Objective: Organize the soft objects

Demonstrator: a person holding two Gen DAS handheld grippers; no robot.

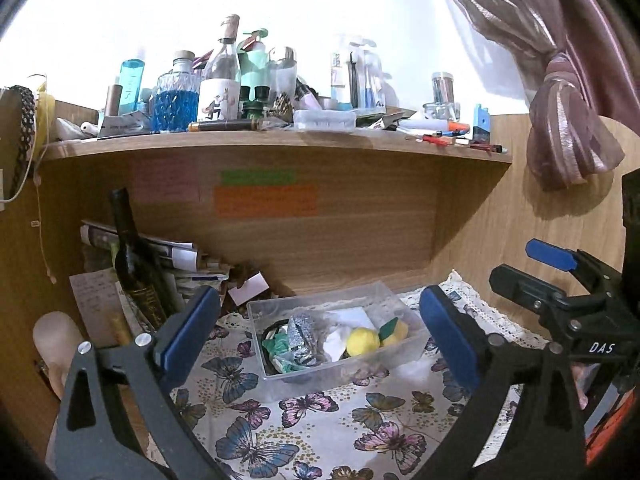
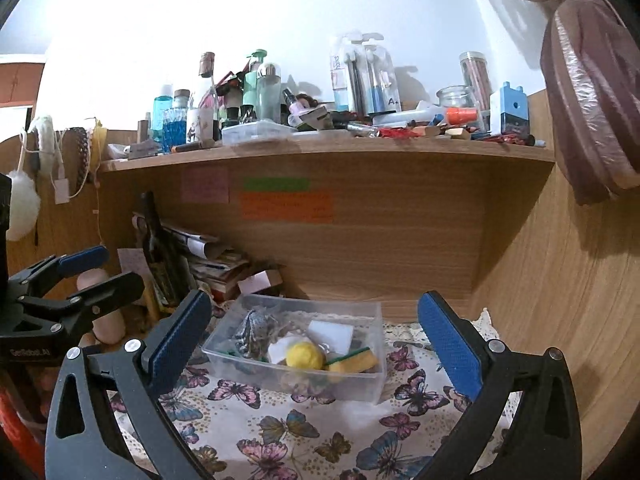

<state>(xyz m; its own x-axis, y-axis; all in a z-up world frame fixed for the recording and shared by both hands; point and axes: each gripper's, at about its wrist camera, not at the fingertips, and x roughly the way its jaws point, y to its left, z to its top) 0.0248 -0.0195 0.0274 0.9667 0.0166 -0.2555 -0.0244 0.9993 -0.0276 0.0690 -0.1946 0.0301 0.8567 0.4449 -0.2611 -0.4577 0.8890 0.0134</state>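
Both tongs are hanging wide open over the table and gripping nothing. The left tongs (image 1: 320, 336) are spreading their blue pads either side of the clear plastic bin (image 1: 400, 354), above and short of it rather than touching. The right tongs (image 2: 316, 340) are doing the same from a bit further right.

The bin is sitting on the butterfly cloth (image 1: 312, 432) covering the table, near the back wooden panel. Inside it, a yellow ball (image 2: 305, 355) is lying just beside a yellow-and-green sponge (image 2: 356, 360), with a white sponge (image 2: 332, 332) behind them and a crumpled silvery cloth (image 2: 252, 332) at the left end. A dark bottle (image 1: 132, 264) is leaning against a paper pile left of the bin. The shelf (image 1: 280, 146) above is carrying loads of bottles and pens.
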